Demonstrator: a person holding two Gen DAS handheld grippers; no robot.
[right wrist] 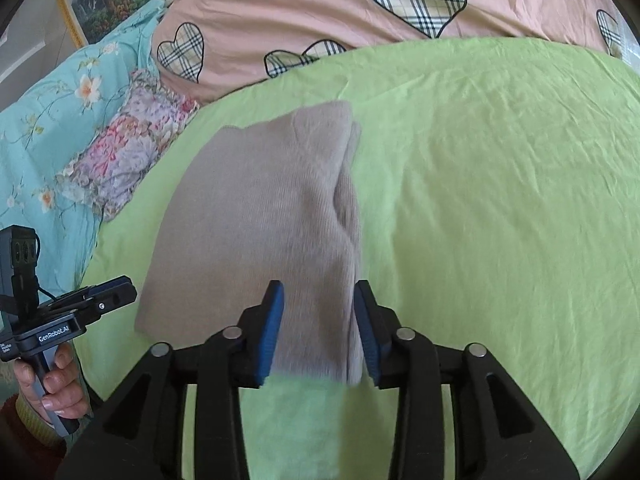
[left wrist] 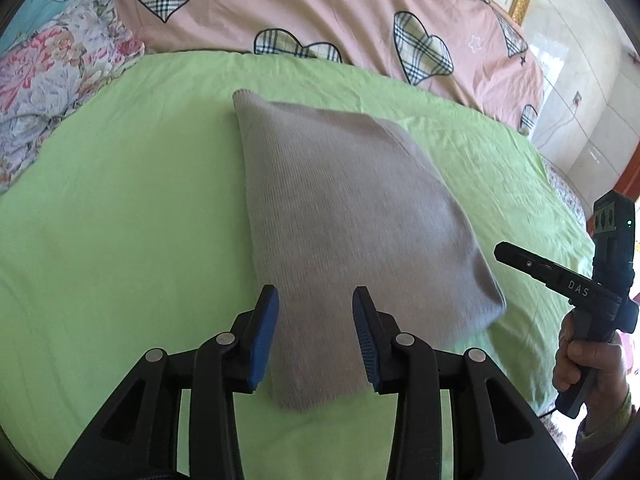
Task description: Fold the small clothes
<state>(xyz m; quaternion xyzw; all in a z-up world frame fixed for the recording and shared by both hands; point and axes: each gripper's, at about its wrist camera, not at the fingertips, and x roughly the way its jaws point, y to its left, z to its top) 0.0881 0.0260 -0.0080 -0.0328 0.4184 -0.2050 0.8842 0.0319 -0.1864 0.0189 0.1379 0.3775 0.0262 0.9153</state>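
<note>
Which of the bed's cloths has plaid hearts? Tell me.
The pink quilt behind the green sheet. The turquoise quilt and the folded blanket beside it are floral instead.

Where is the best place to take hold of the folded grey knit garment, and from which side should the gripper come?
Probably the folded grey knit garment at its near right corner, where stacked layers show along the right edge. Come from the near side, jaws straddling that edge, catching all layers.
</note>
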